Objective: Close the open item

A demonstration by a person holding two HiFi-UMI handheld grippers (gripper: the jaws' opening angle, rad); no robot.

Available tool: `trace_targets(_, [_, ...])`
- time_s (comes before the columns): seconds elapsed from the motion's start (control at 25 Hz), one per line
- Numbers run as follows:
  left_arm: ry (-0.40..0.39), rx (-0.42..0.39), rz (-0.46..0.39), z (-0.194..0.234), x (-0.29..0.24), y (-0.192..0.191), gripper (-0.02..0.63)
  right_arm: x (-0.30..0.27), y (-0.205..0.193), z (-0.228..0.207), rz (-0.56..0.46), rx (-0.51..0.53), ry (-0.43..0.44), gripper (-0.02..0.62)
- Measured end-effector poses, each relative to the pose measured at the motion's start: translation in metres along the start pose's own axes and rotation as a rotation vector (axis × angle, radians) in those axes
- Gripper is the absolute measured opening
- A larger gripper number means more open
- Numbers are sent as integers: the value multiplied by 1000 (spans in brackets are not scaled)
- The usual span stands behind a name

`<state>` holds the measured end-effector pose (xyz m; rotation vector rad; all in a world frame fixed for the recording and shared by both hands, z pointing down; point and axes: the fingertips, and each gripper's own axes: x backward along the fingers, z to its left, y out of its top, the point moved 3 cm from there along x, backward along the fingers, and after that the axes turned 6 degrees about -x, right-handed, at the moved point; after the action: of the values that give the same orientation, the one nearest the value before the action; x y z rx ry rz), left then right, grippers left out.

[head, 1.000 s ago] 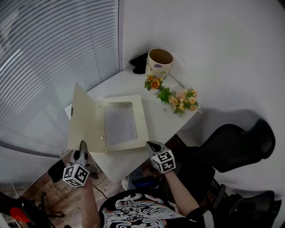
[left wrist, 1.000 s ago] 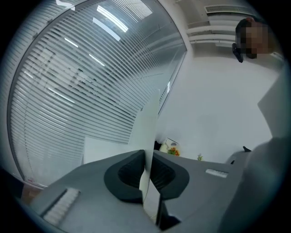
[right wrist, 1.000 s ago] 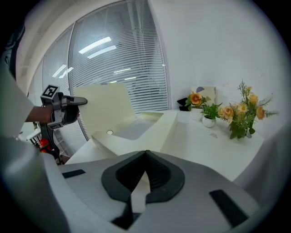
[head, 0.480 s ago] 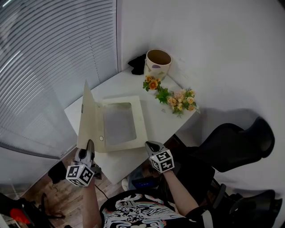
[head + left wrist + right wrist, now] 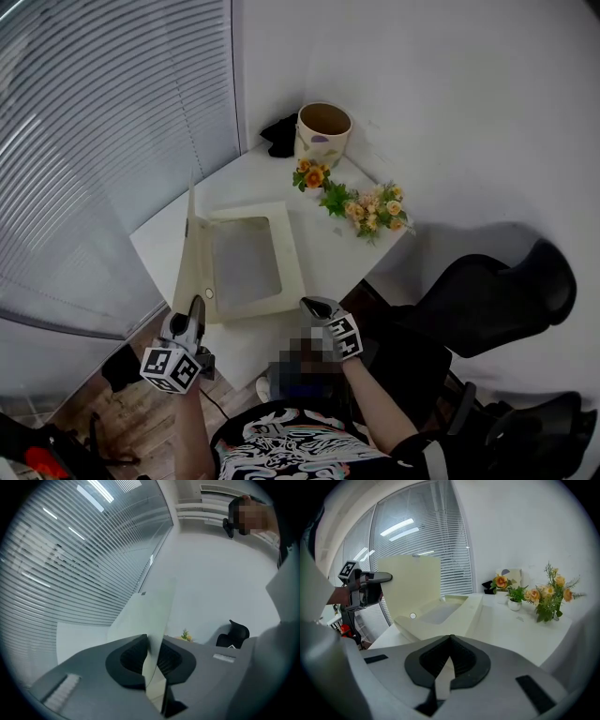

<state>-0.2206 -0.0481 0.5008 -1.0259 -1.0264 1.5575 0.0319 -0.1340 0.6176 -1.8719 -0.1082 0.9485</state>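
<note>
A cream folder with a grey inner panel lies open on the white table. Its cover stands almost upright along the left side. My left gripper is at the cover's near lower corner. In the left gripper view the cover runs edge-on between the pads of my left gripper, whose jaws are opening while still close against it. My right gripper hovers over the table's near edge, right of the folder, shut and empty. In the right gripper view, that gripper faces the folder and its raised cover.
A cream pot and a black cloth sit at the table's far corner. Two small flower arrangements stand along the right side. Window blinds fill the left. A black chair is at the right.
The cover has swung up from leaning out to the left to nearly upright. My left gripper moved right with it. The right gripper has hardly moved.
</note>
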Motion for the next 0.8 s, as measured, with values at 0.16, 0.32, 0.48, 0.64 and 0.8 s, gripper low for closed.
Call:
trace_targets(0.16, [-37,1,18,-8,-5,-3,30,0,-1,1,2,-3,-2,2])
trace_targets(0.32, [-78,-27,45,-20,-13,-6,34,-1,0,0,1,-5,-1,2])
trace_targets(0.48, [-119,-89,92,-34,-20,-11,36,0,-1,0,-3,-7,-1,2])
trace_targets(0.64, [-147,-90,107,-41,-26,-14,38,-1,-1,1,-3,-4,-2,2])
trace_targets(0.8, [-171,-104,125,-49,-31,-16,41,0,-1,1,-1,-3,-2,3])
